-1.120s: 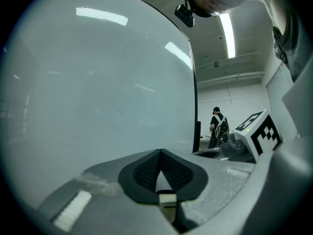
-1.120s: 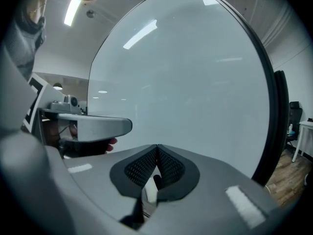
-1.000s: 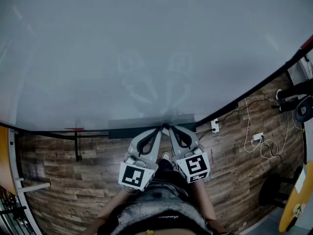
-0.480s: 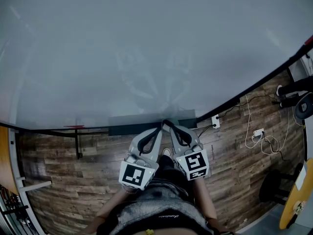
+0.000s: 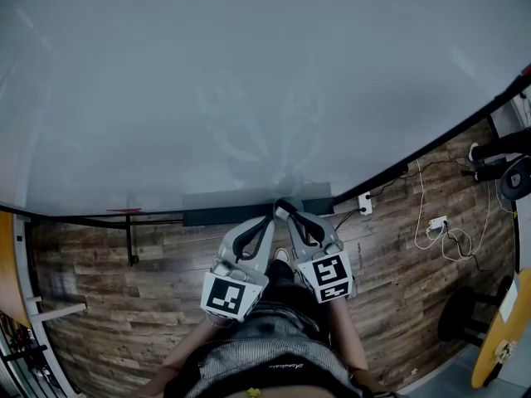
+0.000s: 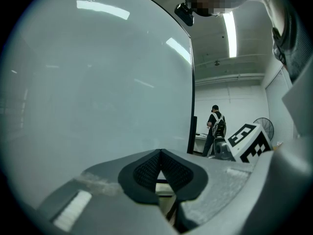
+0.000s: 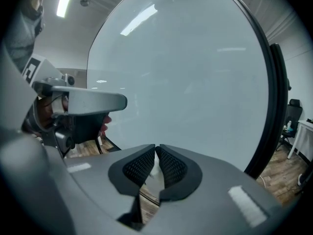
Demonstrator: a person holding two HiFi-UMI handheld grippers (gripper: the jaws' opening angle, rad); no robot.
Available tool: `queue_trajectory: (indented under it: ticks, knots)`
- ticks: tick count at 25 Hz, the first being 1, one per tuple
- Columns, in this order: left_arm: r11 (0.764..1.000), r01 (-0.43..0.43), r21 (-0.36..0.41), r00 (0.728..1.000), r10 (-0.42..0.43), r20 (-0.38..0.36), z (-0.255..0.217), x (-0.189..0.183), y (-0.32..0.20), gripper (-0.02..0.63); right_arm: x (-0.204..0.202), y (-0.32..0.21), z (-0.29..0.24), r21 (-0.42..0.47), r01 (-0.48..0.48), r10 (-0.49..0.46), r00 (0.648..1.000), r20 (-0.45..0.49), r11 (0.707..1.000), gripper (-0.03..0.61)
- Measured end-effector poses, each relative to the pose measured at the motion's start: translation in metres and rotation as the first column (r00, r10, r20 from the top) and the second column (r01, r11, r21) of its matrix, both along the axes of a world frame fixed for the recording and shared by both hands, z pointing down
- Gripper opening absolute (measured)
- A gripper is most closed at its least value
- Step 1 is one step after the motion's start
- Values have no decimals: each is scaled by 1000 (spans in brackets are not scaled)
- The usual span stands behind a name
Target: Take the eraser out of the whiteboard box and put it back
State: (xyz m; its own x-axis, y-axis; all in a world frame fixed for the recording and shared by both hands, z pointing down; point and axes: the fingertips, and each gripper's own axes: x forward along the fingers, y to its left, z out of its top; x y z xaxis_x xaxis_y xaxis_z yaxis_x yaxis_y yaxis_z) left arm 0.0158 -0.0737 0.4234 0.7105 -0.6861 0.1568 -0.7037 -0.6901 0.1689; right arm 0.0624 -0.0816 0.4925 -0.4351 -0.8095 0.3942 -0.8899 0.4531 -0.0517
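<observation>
Filling most of the head view, a large pale grey whiteboard [image 5: 249, 81] is seen above a dark wood-plank floor [image 5: 99, 305], and a long grey box [image 5: 220, 210] is fixed along its lower edge. Both grippers are pointed side by side at the right half of this box. The left gripper [image 5: 272, 217] is held with its tips just beside the box front. In the left gripper view its black ribbed pads [image 6: 146, 168] are pressed together at the tip, and nothing is pinched. The right gripper [image 5: 282, 209] is set with its tips at the box. In the right gripper view its jaws are almost together and are opening, with only a thin slit left at the tip. A small white object [image 7: 153, 171] is seen in that slit. It cannot be told whether this is the eraser, or whether the pads touch it. In the head view that spot is covered by the gripper tips. A white wall socket [image 5: 365, 208] and loose white cables [image 5: 436, 239] are seen on the floor to the right. A person in dark clothes [image 6: 215, 129] is seen far off past the whiteboard's edge.
</observation>
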Motion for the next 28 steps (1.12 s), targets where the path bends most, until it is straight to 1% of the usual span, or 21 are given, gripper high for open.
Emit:
queue_trajectory:
  ticks: [1,3,6,9,12,25,28]
  knots:
    - [1000,3,-1,1000,-3,0,0,-1,0,2,-1,0,1,-4,6,-6,1000,-2,1000,45]
    - [1000,9,-3,1000,-9,1,1,-2,-1,2,-1,0,5,-10,15,-16,1000,-16,1000,69]
    - [1000,17,-3,1000,-17,4,2,-5,-1,2,-4,1,10,-24,39,-41,998,-52,999,140]
    - [1000,28,-7,1000,-28,4,4,-8,-1,2,-6,0,16,-40,51,-54,996,-66,998,173]
    - [999,39,-3,999,-39,7,3,-9,-3,2,-6,-2,22,-62,65,-70,995,-76,996,193]
    - [995,103,6,995,-103,-3,0,-17,-4,2,-6,-8,37,-116,111,-123,987,-104,987,192]
    - [993,116,4,993,-116,-8,1,-19,-5,2,-7,-11,39,-125,114,-127,987,-100,986,178]
